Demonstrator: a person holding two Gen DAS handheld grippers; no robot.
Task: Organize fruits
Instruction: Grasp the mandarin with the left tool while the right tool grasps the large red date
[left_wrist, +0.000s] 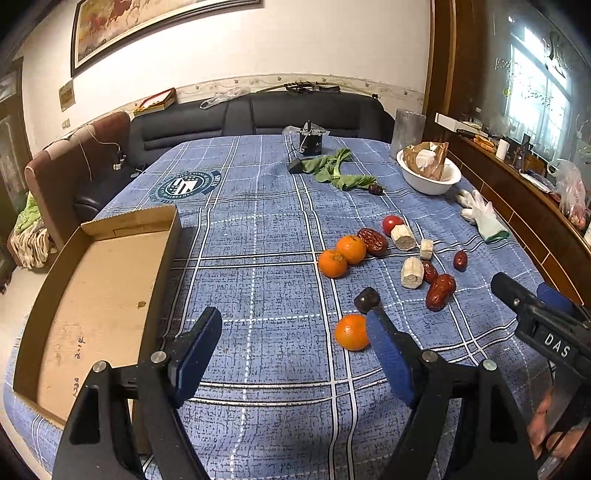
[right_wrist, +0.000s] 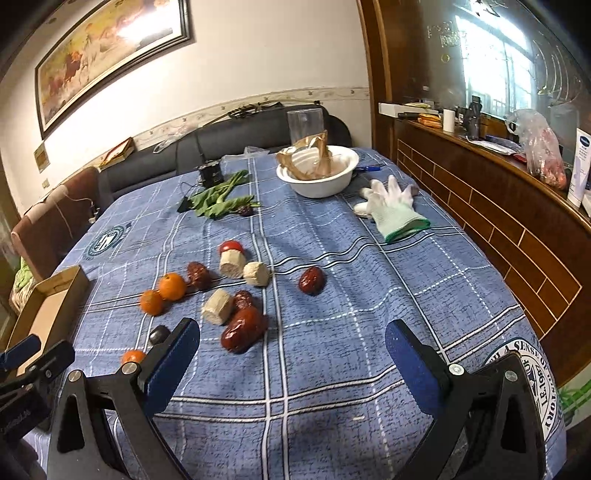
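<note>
We hold both grippers above a worktop (left_wrist: 258, 236) draped in a blue checked cloth, each with its jaws standing wide and nothing between them. The left gripper (left_wrist: 293, 332) hangs over bare cloth, with an open cardboard box (left_wrist: 107, 291) at its left and one tangerine (left_wrist: 351, 332) lying just beside its right finger, next to a small dark fruit (left_wrist: 366, 299). The right gripper (right_wrist: 291, 349) points toward the scattered fruit: two more tangerines (right_wrist: 162, 293) touching each other, several red dates (right_wrist: 243, 328), pale cut pieces (right_wrist: 218, 311) mixed among them, and a red tomato (right_wrist: 231, 246) behind one piece. One date (right_wrist: 312, 280) lies apart on the right. Farther back sit a white bowl (right_wrist: 321, 184) with crumpled brown paper inside, leafy greens (right_wrist: 218, 199) and a white glove (right_wrist: 391, 210).
</note>
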